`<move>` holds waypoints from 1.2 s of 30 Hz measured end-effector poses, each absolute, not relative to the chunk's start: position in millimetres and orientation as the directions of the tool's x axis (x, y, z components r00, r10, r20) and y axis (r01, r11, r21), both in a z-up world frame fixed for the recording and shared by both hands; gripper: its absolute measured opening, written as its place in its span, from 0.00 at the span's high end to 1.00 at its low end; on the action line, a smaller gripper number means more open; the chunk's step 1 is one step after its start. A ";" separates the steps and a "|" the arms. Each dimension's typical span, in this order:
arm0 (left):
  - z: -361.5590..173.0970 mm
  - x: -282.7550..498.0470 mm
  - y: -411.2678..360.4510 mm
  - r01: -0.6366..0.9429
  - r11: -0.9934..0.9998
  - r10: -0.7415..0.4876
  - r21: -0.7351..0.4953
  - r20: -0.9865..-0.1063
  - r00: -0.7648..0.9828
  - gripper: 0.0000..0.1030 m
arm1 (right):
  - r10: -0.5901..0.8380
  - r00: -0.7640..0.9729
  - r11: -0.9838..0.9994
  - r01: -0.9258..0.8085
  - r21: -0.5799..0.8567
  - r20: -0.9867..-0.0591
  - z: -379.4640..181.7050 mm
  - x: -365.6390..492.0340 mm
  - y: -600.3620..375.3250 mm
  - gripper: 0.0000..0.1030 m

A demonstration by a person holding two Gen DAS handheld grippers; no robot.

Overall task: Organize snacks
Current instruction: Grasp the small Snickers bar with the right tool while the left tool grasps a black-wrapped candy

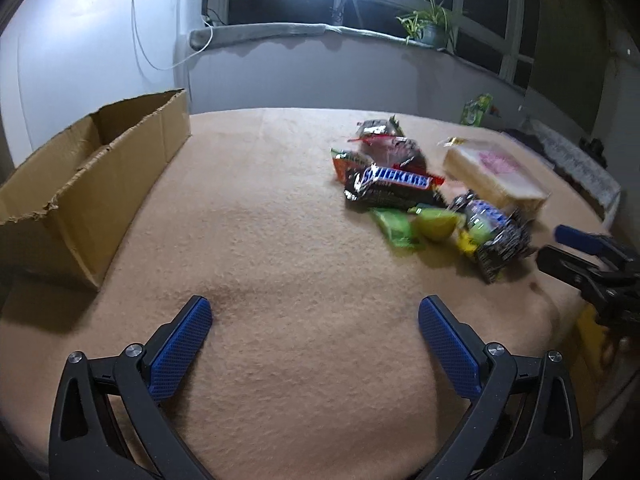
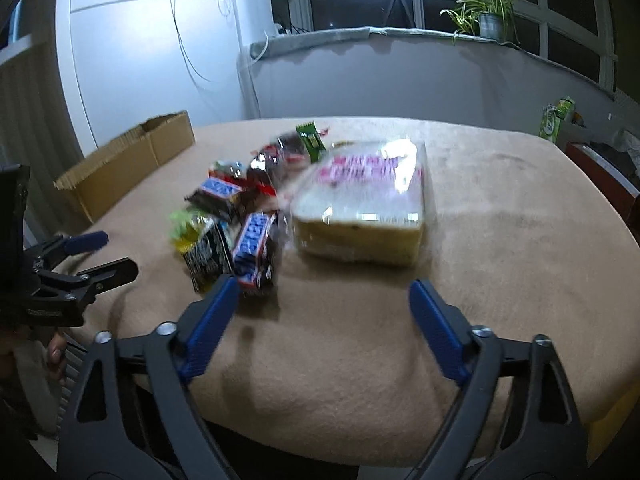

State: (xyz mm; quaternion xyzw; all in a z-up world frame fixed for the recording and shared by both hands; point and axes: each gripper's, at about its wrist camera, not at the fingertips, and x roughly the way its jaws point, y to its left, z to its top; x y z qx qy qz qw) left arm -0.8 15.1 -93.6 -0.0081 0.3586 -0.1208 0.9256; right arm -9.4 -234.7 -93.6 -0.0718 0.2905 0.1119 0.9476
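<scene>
**Both grippers empty, snack pile ahead-right of the left one, box far left**

Left hand-held gripper (image 1: pixel 315 316) has its jaws wide apart, nothing between them, hovering over bare blanket on the table (image 1: pixel 280 240); right hand-held gripper (image 2: pixel 322 292) also spread wide and empty, low at the near edge; its left finger tip sits just beside the nearest Snickers bar (image 2: pixel 256 248), contact unclear from blur.

Snack pile (image 1: pixel 420 196) lies right of centre: several Snickers bars, green and yellow wrappers, dark packets, all overlapping; wrapped bread loaf (image 2: pixel 360 216) just right of the pile, touching or nearly touching it; loaf's long axis runs near-to-far in the right wrist view.

Cardboard box (image 1: pixel 92 176) open-topped at the far left edge of the table, well apart from the pile; it looks empty as far as seen.

Judgement: sorting not yet started; right gripper is much nearer the pile, which lies ahead and slightly left of it; left gripper is nearer the box; nearest bar's long axis points roughly near-to-far, so the jaws would close across its width.
</scene>
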 end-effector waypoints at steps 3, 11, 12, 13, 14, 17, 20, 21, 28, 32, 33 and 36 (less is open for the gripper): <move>-79.0 -6.0 14.6 0.307 0.934 -0.354 -0.184 -0.606 0.713 0.00 | 0.238 0.781 0.956 -0.293 -0.002 -0.577 -89.5 5.5 -229.3 0.38; -62.8 -5.9 -37.2 0.569 0.814 -0.526 -0.116 -0.561 0.639 0.19 | 0.336 0.687 0.911 -0.410 0.039 -0.645 -102.1 36.1 -198.0 0.73; -64.2 0.1 -42.0 0.589 0.798 -0.542 -0.123 -0.575 0.613 0.27 | 0.337 0.686 0.912 -0.409 0.040 -0.645 -102.1 39.4 -198.1 0.73; -65.8 4.1 -43.0 0.595 0.793 -0.550 -0.133 -0.577 0.604 0.29 | 0.342 0.687 0.911 -0.410 0.046 -0.641 -101.5 41.2 -199.0 0.73; -67.4 6.0 -42.6 0.589 0.796 -0.548 -0.141 -0.581 0.601 0.32 | 0.352 0.681 0.908 -0.414 0.060 -0.642 -101.7 42.8 -199.5 0.73; -72.1 15.4 -39.9 0.583 0.793 -0.554 -0.175 -0.605 0.572 0.54 | 0.390 0.651 0.890 -0.449 0.084 -0.651 -105.3 47.6 -195.7 0.73; -74.1 13.3 -44.3 0.584 0.796 -0.541 -0.163 -0.623 0.564 0.60 | 0.424 0.634 0.878 -0.462 0.124 -0.647 -110.4 54.6 -199.2 0.73; -77.1 14.9 -44.8 0.569 0.808 -0.518 -0.151 -0.642 0.565 0.60 | 0.430 0.632 0.876 -0.464 0.131 -0.645 -111.7 56.1 -199.1 0.73; -79.9 14.1 -39.3 0.544 0.818 -0.524 -0.189 -0.636 0.567 0.73 | 0.442 0.632 0.871 -0.473 0.135 -0.636 -107.2 39.2 -196.6 0.72; -78.0 13.7 -31.4 0.526 0.820 -0.537 -0.224 -0.617 0.575 0.74 | 0.468 0.643 0.871 -0.451 0.194 -0.606 -104.9 32.9 -207.4 0.73; -76.7 12.9 -28.1 0.518 0.823 -0.540 -0.234 -0.610 0.581 0.74 | 0.474 0.649 0.871 -0.447 0.207 -0.595 -103.9 32.2 -210.0 0.73; -72.7 12.8 -17.8 0.495 0.829 -0.542 -0.259 -0.590 0.598 0.75 | 0.491 0.678 0.868 -0.432 0.243 -0.548 -95.7 27.2 -219.1 0.77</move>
